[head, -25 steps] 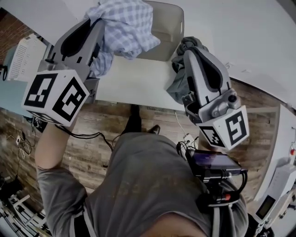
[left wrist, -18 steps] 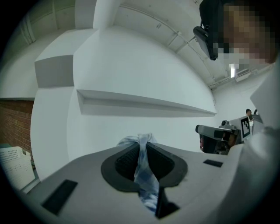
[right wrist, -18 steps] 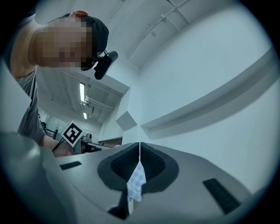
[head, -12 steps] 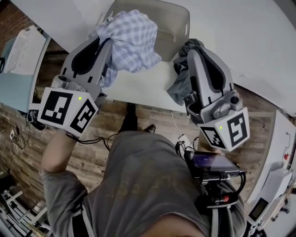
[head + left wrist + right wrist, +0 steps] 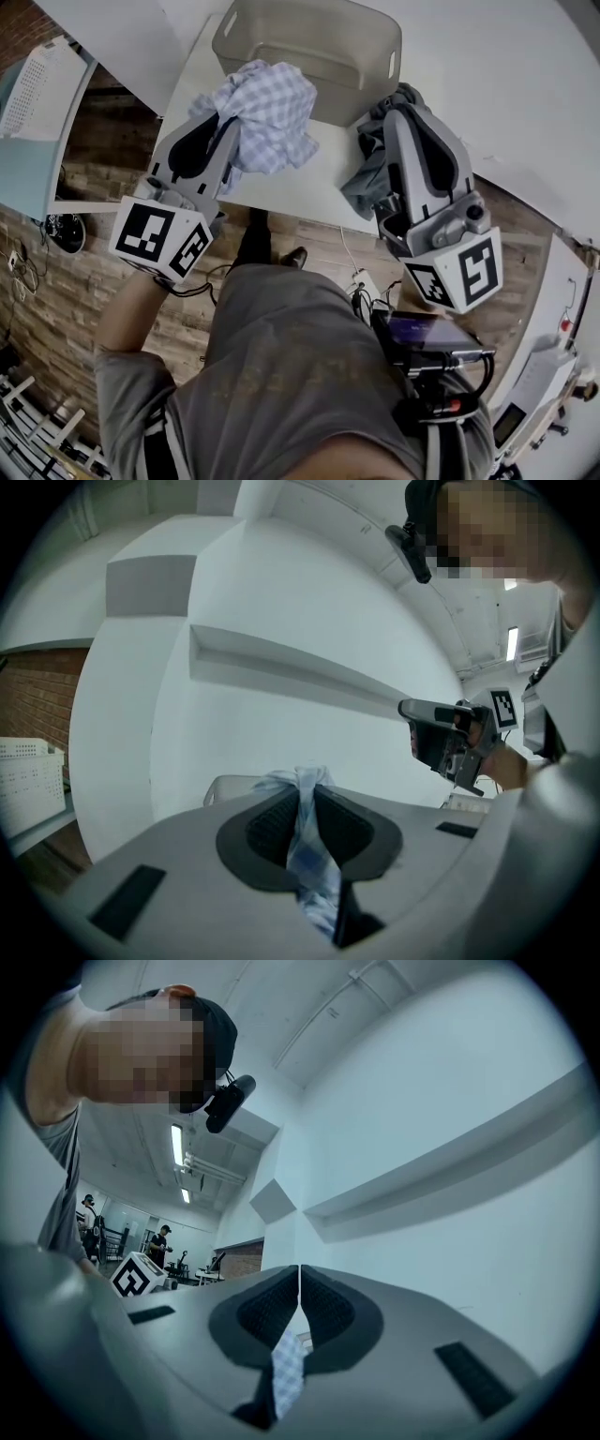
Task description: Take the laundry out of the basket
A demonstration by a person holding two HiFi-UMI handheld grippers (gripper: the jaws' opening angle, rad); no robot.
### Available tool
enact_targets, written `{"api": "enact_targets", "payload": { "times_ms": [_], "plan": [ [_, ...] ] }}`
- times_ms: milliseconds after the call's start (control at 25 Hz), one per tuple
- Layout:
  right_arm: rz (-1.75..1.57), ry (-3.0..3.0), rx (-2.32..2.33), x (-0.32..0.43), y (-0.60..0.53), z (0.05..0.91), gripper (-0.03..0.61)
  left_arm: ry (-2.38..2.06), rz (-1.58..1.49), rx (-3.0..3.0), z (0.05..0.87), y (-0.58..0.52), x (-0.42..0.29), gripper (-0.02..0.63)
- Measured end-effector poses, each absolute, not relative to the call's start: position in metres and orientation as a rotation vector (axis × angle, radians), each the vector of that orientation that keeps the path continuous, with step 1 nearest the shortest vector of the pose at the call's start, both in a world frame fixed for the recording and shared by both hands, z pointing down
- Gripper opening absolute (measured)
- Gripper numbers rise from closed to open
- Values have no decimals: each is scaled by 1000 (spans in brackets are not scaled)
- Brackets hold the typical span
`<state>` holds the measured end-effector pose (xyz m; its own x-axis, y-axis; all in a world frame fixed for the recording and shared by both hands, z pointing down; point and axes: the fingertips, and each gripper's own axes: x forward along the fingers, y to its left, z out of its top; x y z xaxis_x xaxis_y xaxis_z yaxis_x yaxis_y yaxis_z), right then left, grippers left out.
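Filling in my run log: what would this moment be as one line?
left gripper: shut on checked cloth | right gripper: shut on grey garment | basket: looks empty

Left hand-held gripper (image 5: 230, 128) (image 5: 305, 795) clamped, right (image 5: 395, 103) (image 5: 299, 1281) seemingly shut

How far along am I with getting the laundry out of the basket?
Nearly done. The basket looks empty from the head view. In hand: the left gripper is shut on the checked cloth and the right gripper on the dark grey garment, both lifted out and hanging above the white table. Left to do: set both pieces down and let go.
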<state>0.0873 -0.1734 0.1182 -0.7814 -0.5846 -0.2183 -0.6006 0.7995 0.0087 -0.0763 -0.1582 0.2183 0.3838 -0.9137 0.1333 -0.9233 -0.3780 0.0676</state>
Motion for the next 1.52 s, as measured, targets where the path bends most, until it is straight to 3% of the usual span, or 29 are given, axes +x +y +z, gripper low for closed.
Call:
{"api": "enact_targets", "payload": {
  "times_ms": [720,1520],
  "plan": [
    [80,2831,-964,41,-205,142,12,-1579,313,2392,366,-173,-116,61],
    [52,2869,-1022,35,-227,158,12,-1512,415,2358,431,-199,-108,85]
  ]
}}
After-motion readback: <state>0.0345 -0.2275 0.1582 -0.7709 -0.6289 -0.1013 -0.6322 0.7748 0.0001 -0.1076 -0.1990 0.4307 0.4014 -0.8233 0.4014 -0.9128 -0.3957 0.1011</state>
